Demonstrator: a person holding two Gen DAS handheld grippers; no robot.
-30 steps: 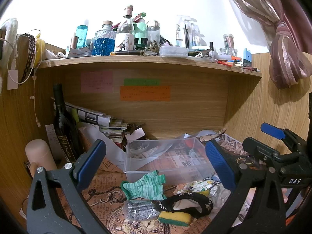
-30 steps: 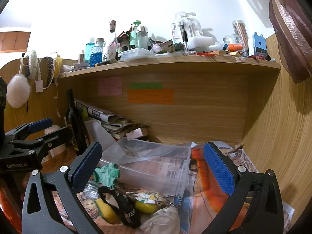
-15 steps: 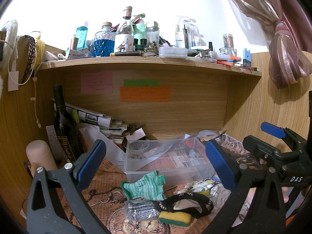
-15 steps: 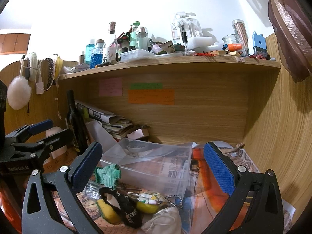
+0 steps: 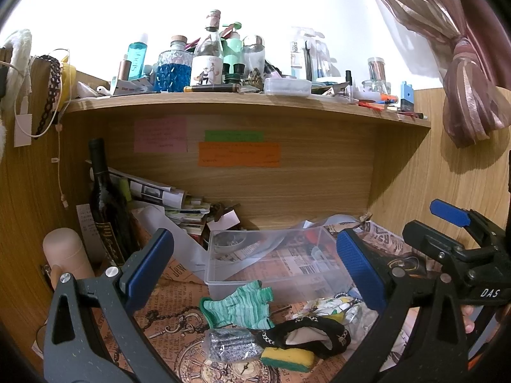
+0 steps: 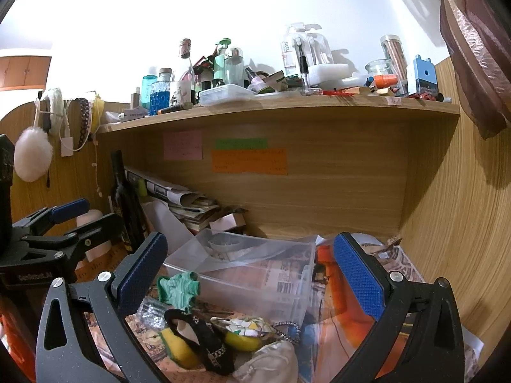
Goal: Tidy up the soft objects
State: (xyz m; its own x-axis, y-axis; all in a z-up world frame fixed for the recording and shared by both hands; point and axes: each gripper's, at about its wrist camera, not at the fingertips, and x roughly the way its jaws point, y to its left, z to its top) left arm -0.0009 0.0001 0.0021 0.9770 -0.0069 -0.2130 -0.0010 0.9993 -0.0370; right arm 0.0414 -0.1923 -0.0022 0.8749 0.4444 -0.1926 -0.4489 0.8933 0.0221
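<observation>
A clear plastic box [image 5: 322, 282] [image 6: 255, 284] stands on the paper-covered desk. In front of it lie a green striped glove [image 5: 238, 304] [image 6: 179, 289], a black slipper with a chain [image 5: 306, 335] [image 6: 204, 341], a yellow-green sponge [image 5: 287, 358] [image 6: 177, 348], a silver bubble-wrap bag [image 5: 231, 344], a patterned yellow pouch [image 6: 247, 330] and a beige drawstring bag [image 6: 271, 364]. My left gripper [image 5: 254, 266] is open and empty above the glove. My right gripper [image 6: 250, 269] is open and empty above the box front. Each gripper shows at the other view's edge.
A dark wine bottle [image 5: 105, 204] and stacked magazines [image 5: 169, 201] stand at the back left. A pink cylinder [image 5: 65, 257] is at the far left. The wooden shelf [image 5: 242, 105] above carries several bottles. A wooden wall [image 6: 463, 223] closes the right side.
The right gripper's view has shifted slightly; the objects sit a little further right in it. The left gripper is nearly still. Both grippers stay open.
</observation>
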